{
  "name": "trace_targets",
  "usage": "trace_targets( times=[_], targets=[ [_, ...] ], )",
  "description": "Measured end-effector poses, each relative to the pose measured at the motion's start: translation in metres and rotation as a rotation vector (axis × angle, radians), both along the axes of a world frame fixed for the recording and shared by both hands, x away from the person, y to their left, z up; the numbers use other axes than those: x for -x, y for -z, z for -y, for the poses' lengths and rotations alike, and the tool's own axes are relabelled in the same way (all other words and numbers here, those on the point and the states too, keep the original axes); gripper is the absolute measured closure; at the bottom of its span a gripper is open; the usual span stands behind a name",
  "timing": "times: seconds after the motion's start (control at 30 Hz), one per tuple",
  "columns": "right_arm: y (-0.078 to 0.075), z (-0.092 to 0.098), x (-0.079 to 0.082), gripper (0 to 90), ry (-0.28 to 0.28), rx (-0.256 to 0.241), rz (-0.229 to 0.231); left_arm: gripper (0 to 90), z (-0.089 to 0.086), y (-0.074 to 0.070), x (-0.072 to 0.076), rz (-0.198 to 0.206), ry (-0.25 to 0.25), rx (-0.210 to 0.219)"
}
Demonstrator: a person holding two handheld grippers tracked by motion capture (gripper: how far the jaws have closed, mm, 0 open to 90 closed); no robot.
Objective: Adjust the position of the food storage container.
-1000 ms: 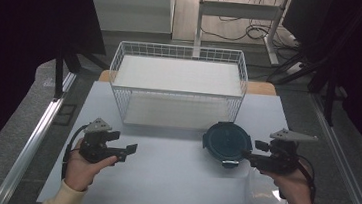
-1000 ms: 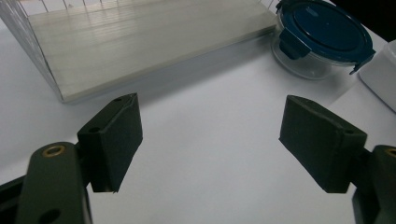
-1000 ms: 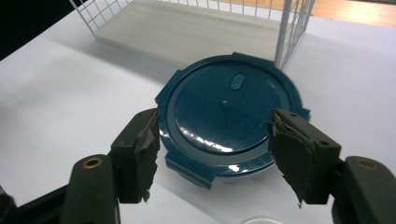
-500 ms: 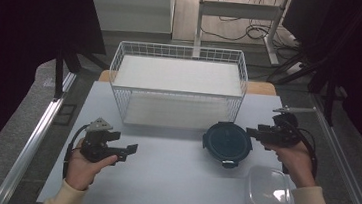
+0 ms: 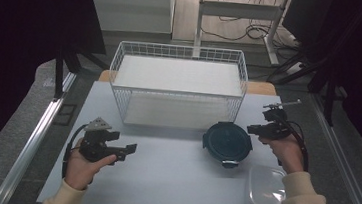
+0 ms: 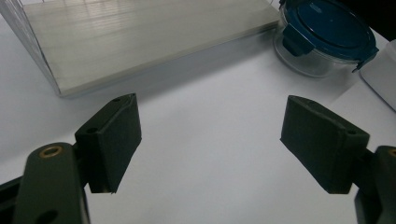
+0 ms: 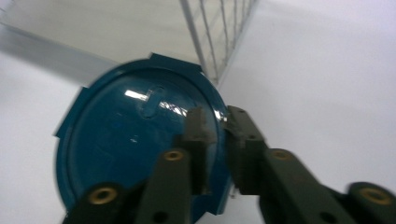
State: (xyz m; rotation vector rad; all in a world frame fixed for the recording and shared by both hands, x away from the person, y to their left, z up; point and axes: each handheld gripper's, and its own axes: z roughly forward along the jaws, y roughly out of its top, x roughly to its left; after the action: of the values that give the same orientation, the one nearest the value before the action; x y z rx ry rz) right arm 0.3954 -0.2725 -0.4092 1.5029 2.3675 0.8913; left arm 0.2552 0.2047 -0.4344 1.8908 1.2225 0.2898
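Observation:
A round glass container with a dark blue clip lid (image 5: 227, 141) stands on the white table, just in front of the wire basket's right end. My right gripper (image 5: 251, 129) hovers at the container's right rim. In the right gripper view its jaws (image 7: 216, 112) stand almost together over the lid's edge (image 7: 121, 140), with nothing between them. My left gripper (image 5: 132, 148) is held low at the front left, open and empty. In the left gripper view (image 6: 212, 102) it points across bare table towards the lidded container (image 6: 327, 28).
A white wire basket (image 5: 177, 92) with a pale board in its bottom stands across the back of the table. A clear rectangular plastic container (image 5: 266, 188) lies at the front right, under my right forearm. Bare table lies between my two hands.
My right gripper has moved from above the clear container at the front right, away from me, to the right side of the blue-lidded container. The left gripper has stayed put.

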Motion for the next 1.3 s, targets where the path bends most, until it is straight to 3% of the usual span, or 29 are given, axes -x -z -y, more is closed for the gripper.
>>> trace_targets(
  times=[0.13, 0.3, 0.6, 0.83, 1.3],
  targets=[
    [0.008, 0.002, -0.004, 89.0, 0.002, 0.030, -0.029, 20.1, 0.000, 0.000, 0.000, 0.000, -0.002, -0.001],
    [0.019, 0.003, -0.008, 89.3, 0.007, 0.065, -0.063, 20.2, 0.000, 0.002, -0.002, -0.006, -0.001, -0.007],
    [0.029, 0.006, -0.018, 89.3, 0.034, 0.123, -0.072, 20.3, 0.000, 0.004, -0.003, -0.012, -0.002, -0.010],
    [0.038, 0.006, -0.019, 89.5, 0.025, 0.126, -0.110, 20.3, 0.000, 0.005, -0.004, -0.016, -0.003, -0.013],
    [0.037, 0.000, -0.016, 89.8, 0.001, 0.146, -0.099, 20.2, 0.001, 0.009, -0.007, -0.029, 0.006, -0.003]
  ],
)
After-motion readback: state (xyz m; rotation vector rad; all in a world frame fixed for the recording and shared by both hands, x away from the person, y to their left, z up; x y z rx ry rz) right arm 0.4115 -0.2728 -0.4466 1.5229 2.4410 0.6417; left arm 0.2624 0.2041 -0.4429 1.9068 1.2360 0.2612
